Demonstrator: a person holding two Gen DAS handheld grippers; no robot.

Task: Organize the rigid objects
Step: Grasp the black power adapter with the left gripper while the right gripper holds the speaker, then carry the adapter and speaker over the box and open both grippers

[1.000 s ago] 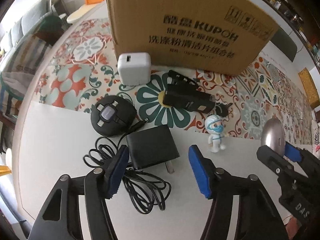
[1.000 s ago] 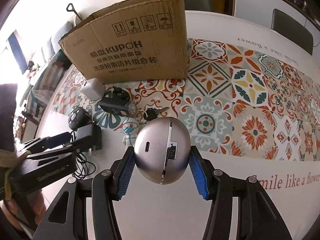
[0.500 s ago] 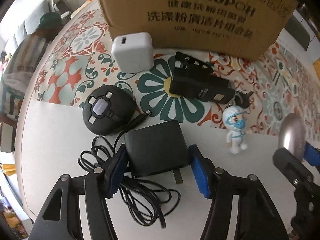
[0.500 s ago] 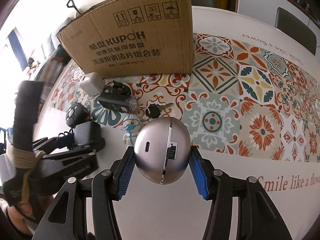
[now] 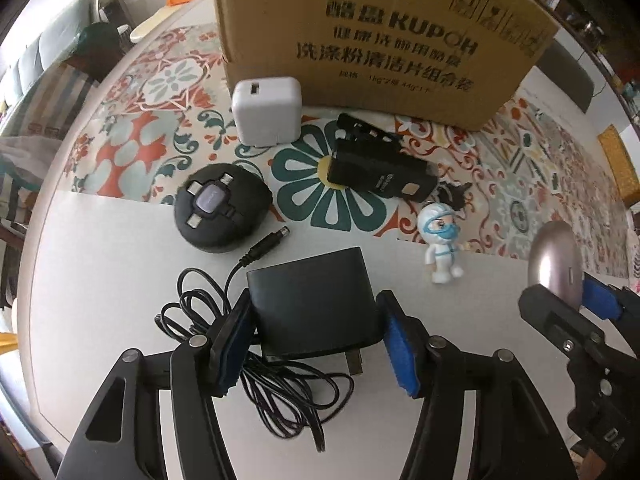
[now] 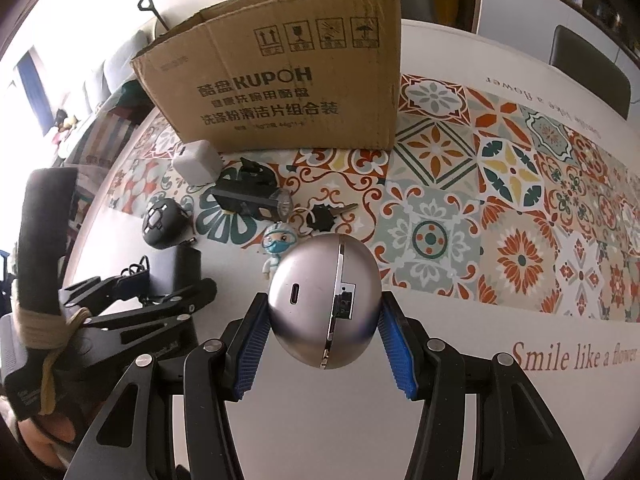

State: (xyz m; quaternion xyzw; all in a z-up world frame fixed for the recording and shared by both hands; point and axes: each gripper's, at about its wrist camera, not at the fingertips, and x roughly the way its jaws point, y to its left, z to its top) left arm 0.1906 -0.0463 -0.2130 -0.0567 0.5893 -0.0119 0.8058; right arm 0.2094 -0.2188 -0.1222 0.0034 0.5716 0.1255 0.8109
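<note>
My left gripper (image 5: pixel 318 338) is open, its blue pads on either side of a black power adapter (image 5: pixel 314 310) that lies on the table with its black cable (image 5: pixel 280 392) coiled beneath; whether the pads touch it I cannot tell. My right gripper (image 6: pixel 324 338) is shut on a silver egg-shaped device (image 6: pixel 324 300) and holds it above the table; it also shows in the left wrist view (image 5: pixel 556 260). A cardboard box (image 5: pixel 380 36) stands at the back.
In front of the box lie a white charger (image 5: pixel 267 114), a black round cable hub (image 5: pixel 222 212), a black flashlight (image 5: pixel 380 170), a small white masked figurine (image 5: pixel 440 246) and a black key (image 6: pixel 326 214). The patterned mat (image 6: pixel 500 208) stretches to the right.
My left gripper has moved forward and down over the black adapter, which now sits between its pads. The right gripper still holds the silver device, almost unmoved.
</note>
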